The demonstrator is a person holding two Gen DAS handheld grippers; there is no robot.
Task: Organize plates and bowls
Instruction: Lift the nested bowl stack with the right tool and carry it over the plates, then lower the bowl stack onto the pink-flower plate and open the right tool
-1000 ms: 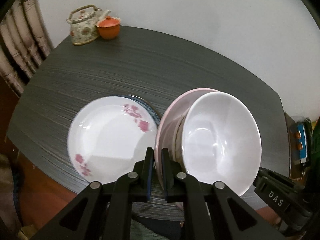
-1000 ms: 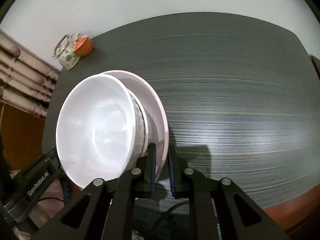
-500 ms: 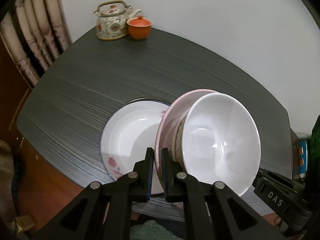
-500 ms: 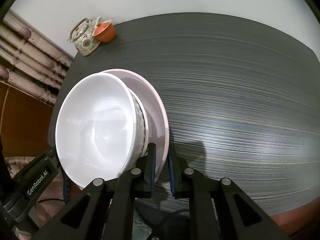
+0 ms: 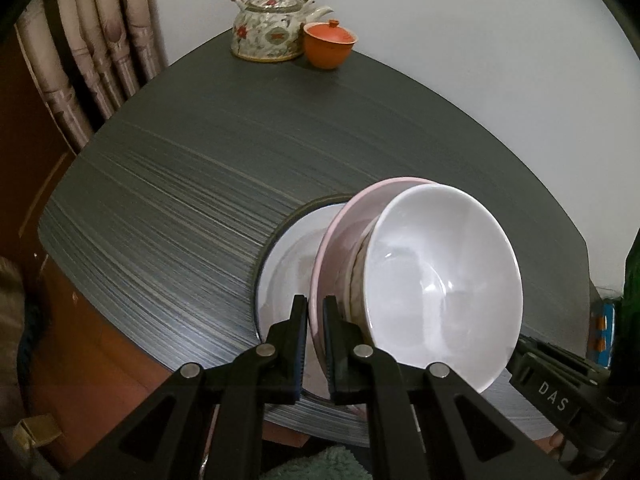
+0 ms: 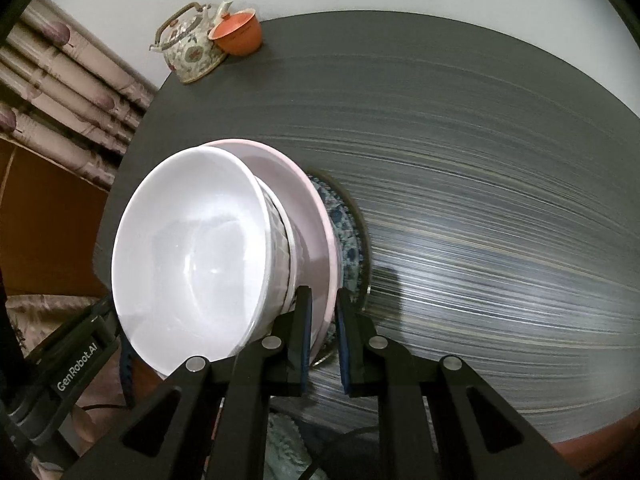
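Both claws clench the pink plate's rim: left claw and right claw hold pink plate carrying white bowl, above the plates on the desk.

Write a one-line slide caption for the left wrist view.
Left gripper clamps pink plate carrying stacked bowls.

Bowl on plate; teapot left of cup.

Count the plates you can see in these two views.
2: a pale pink round plate gripped by both claws, and a blue-patterned plate on the table beneath it. Others may be hidden.
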